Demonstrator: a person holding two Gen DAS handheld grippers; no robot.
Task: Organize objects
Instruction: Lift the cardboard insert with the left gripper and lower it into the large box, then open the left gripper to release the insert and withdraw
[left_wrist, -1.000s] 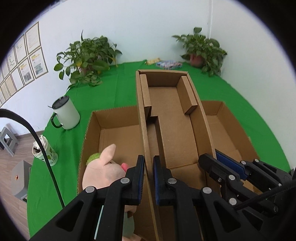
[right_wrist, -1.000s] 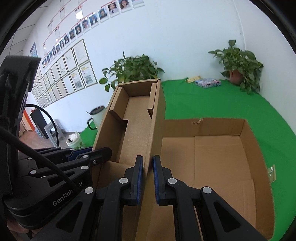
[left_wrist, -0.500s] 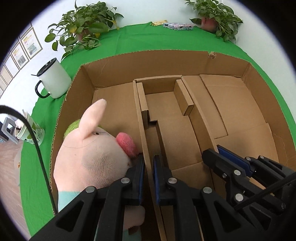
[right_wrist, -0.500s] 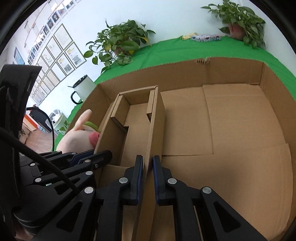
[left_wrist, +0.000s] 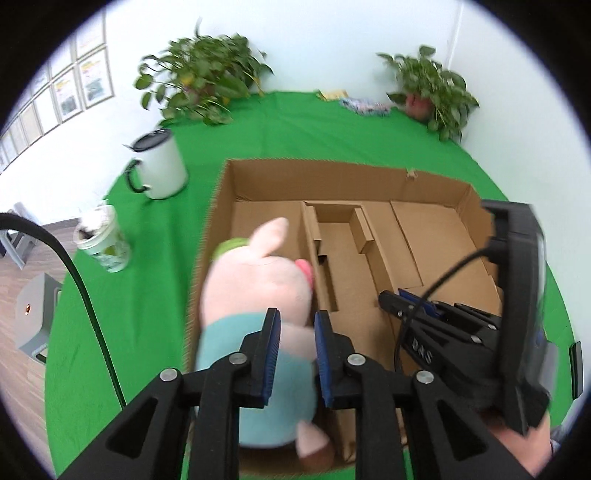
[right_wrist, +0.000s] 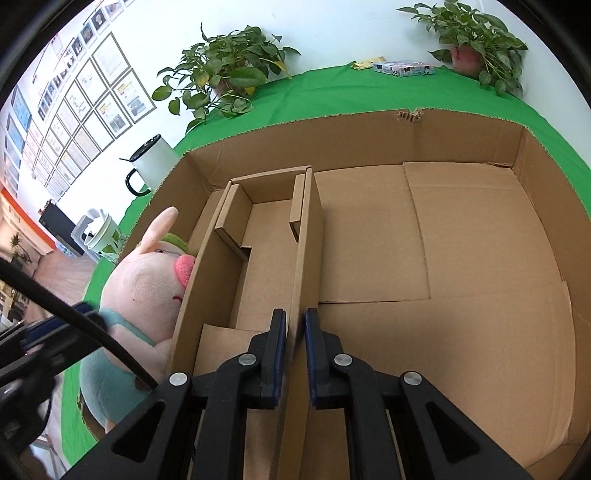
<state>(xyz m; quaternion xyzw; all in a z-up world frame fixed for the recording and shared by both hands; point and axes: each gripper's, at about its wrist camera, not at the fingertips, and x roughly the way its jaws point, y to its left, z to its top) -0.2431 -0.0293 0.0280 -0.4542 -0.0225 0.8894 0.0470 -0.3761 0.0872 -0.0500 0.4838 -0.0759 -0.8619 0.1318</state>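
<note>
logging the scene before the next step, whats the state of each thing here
left gripper: jaws opening, plush pig behind them
right gripper: shut on insert wall
cardboard insert: upright inside box
cardboard box: open-topped
plush pig: lying against insert
white mug: upright, lidded
paper cup: tilted

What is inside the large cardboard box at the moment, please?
A cardboard divider insert stands inside the large cardboard box, with a pink plush pig in the compartment beside it. The floor under the pig is covered.
</note>
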